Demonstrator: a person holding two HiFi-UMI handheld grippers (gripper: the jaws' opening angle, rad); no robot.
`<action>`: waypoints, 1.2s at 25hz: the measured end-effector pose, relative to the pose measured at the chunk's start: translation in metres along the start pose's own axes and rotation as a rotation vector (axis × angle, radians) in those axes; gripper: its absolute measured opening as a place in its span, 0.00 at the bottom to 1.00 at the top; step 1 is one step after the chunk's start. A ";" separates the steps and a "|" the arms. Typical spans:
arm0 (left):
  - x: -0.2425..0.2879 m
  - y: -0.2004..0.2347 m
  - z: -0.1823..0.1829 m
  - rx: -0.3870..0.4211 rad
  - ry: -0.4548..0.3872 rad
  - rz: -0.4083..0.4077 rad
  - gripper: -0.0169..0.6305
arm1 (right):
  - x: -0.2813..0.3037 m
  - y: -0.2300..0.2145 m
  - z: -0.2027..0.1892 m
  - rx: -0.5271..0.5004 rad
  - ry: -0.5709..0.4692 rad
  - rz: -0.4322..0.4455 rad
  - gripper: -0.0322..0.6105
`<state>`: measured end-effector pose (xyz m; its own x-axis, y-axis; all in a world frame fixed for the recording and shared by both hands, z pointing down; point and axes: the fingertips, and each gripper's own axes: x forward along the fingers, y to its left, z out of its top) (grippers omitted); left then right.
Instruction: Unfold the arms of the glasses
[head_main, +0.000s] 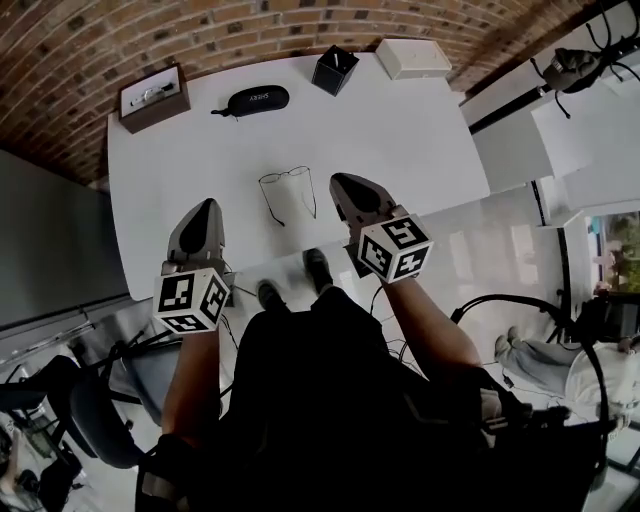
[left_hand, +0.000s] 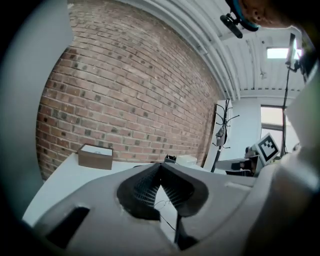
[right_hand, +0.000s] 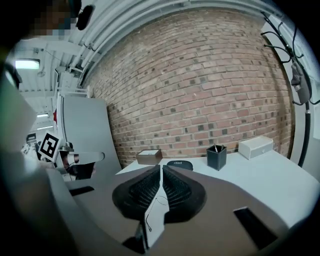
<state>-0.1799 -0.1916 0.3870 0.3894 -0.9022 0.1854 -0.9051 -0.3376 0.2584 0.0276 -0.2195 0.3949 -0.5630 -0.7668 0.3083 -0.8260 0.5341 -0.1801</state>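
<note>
The wire-framed glasses lay near the front edge of the worktop, looking light, thin and easily bent, best gripped on an arm near its hinge. The left tool and right tool hung clenched, empty.

Ahead of the right gripper, the table is smooth matt white, the glasses thin wire; farther, a rough brick wall.

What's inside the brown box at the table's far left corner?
The open brown box shows a pale lining and one slim object lying across it, too small to identify. Anything under it is hidden.
</note>
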 end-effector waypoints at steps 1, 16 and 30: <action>-0.005 0.002 0.009 -0.007 -0.015 -0.003 0.04 | -0.006 0.005 0.008 -0.004 -0.021 -0.004 0.08; -0.054 -0.047 0.053 0.099 -0.095 0.124 0.04 | -0.064 0.008 0.078 -0.133 -0.177 -0.004 0.06; -0.049 -0.079 0.070 0.118 -0.119 0.156 0.04 | -0.083 -0.002 0.096 -0.150 -0.213 0.020 0.06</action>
<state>-0.1393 -0.1391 0.2909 0.2267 -0.9689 0.0995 -0.9692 -0.2144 0.1211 0.0728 -0.1914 0.2798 -0.5852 -0.8047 0.0999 -0.8104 0.5846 -0.0389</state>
